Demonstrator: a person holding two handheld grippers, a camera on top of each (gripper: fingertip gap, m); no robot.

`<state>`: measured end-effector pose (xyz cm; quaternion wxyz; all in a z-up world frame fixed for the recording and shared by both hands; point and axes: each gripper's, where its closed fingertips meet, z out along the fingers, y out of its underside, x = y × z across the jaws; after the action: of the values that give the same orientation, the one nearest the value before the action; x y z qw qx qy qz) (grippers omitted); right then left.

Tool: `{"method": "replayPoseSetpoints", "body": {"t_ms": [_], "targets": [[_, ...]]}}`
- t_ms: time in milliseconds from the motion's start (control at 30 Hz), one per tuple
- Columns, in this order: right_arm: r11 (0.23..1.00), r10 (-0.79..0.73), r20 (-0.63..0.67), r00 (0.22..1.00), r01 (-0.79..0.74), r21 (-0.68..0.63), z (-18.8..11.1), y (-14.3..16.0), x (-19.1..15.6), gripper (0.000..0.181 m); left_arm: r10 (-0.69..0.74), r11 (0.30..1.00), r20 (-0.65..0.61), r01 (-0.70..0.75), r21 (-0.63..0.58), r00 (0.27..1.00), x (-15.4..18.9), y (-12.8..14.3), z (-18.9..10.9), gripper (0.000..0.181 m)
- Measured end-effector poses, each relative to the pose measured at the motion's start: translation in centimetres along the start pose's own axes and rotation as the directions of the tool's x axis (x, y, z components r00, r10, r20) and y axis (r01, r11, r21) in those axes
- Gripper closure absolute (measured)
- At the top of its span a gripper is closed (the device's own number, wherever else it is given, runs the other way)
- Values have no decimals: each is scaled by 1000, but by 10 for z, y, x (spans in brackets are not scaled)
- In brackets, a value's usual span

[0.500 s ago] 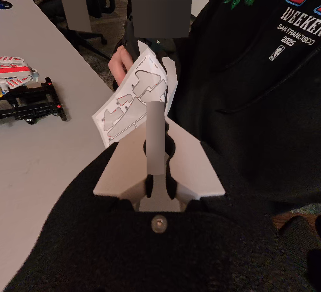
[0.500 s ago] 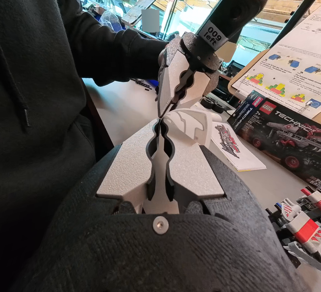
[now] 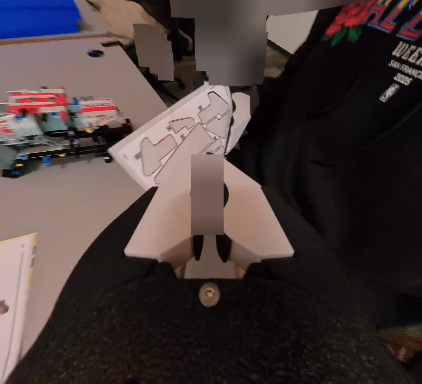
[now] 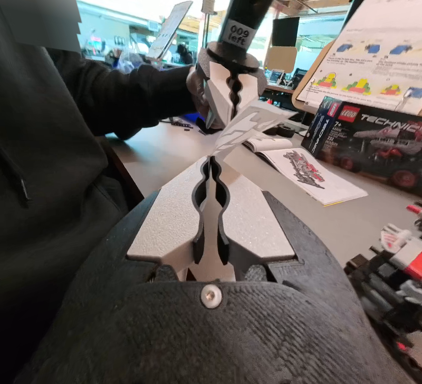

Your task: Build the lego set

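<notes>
While both grippers hang over the table, right gripper (image 4: 210, 158) and left gripper (image 4: 233, 115) each pinch the sticker sheet (image 4: 246, 126).

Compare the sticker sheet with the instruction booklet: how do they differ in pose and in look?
The sticker sheet is bent in the air, pinched by the left gripper and the right gripper; the instruction booklet lies open on the table. The sticker sheet bears grey outlined shapes; the instruction booklet shows a red and grey vehicle. Both are white paper.

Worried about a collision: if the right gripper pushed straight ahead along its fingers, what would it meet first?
Probably the sticker sheet pinched at the right gripper tips, then the left gripper just beyond; depth is unclear.
</notes>
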<state>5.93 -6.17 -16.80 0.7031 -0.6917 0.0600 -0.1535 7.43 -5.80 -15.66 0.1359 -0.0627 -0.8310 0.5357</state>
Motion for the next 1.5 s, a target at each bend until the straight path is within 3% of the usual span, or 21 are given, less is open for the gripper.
{"method": "replayPoseSetpoints", "body": {"t_ms": [200,333,433,600,733,833,900,1033,1100,1200,1233,1367,1500], "targets": [[954,289,-55,956,-283,93,-1,-5,21,181,-62,975,170,24,219,984,-30,-20,-48,181],[945,313,-49,948,-306,118,2,-17,24,181,-45,961,291,-38,274,956,-40,-24,-79,181],[946,308,-48,950,-301,118,6,-44,38,181,-24,946,380,-102,309,925,-48,-28,-101,181],[956,291,2,957,-291,40,23,-115,124,181,-29,910,495,-182,373,868,-58,-33,-123,181],[901,433,87,897,-427,-73,74,-134,232,181,-40,875,505,-214,433,862,-54,-34,-127,181],[764,645,97,758,-639,-88,127,-130,311,181,-56,874,528,-213,436,848,-57,-29,-134,181],[664,747,50,663,-738,-120,161,-111,347,181,-75,866,539,-214,453,839,-58,-27,-142,181],[502,822,-158,548,-827,-254,203,-46,368,181,-126,857,566,-198,476,815,-66,-19,-155,181],[499,776,-250,578,-807,-316,207,-23,370,179,-125,860,588,-208,466,799,-68,-16,-158,181],[558,607,-401,686,-727,-400,201,-2,384,126,-101,885,631,-219,410,769,-74,-10,-156,181],[572,556,-437,707,-707,-416,199,2,389,121,-81,898,649,-228,377,756,-77,-7,-153,181],[602,489,-431,758,-651,-463,199,2,388,108,1,932,712,-258,253,702,-87,2,-140,181],[627,479,-410,776,-630,-459,198,1,388,112,29,943,721,-258,209,692,-92,7,-132,181]]}}
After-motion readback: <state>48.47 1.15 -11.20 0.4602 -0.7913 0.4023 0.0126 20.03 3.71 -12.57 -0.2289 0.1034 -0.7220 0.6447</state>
